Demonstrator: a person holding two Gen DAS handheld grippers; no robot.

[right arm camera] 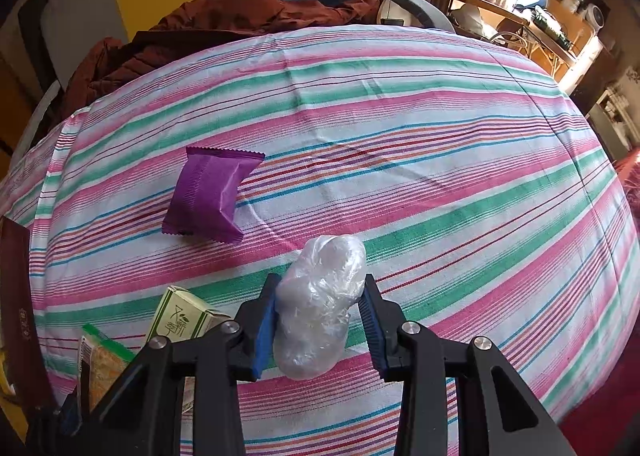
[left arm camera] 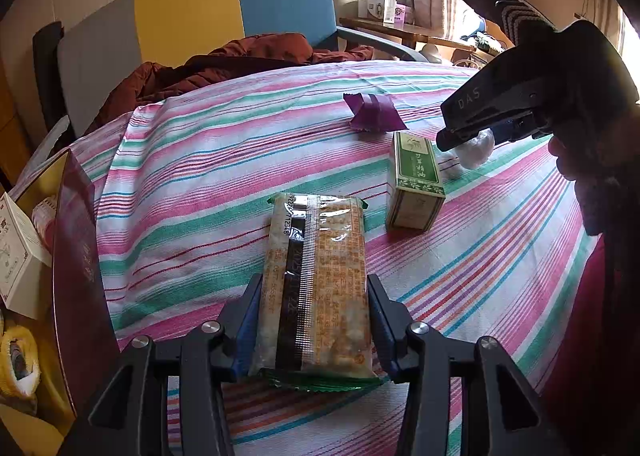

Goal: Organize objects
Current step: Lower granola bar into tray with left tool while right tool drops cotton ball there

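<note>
The left gripper (left arm camera: 314, 320) straddles the near half of a snack bar packet (left arm camera: 316, 280), its blue pads at or just beside both long edges; whether they press is hard to tell from this view, so the grip is best recorded as closing on the packet, not confirmed. The packet lies flat on the striped cloth (left arm camera: 200, 160), its long axis running near to far, in line with the fingers, with the green crimped end nearest the camera. The right gripper (right arm camera: 320, 316) stands half-wide around a clear plastic bundle (right arm camera: 320, 308): the left pad touches it, while the right pad appears just apart. The bundle rests on the cloth, long axis again near to far. A green carton (left arm camera: 414, 184) lies just left of that bundle, and a purple packet (right arm camera: 214, 192) lies farther off to the left. A dark red box (left arm camera: 78, 256) with items inside stands at the far left, the probable destination. Risks: the slick wrapper may slide from a grip set so near one end, and the soft bundle may deform and slip free; the right gripper could also nudge the carton.
</note>
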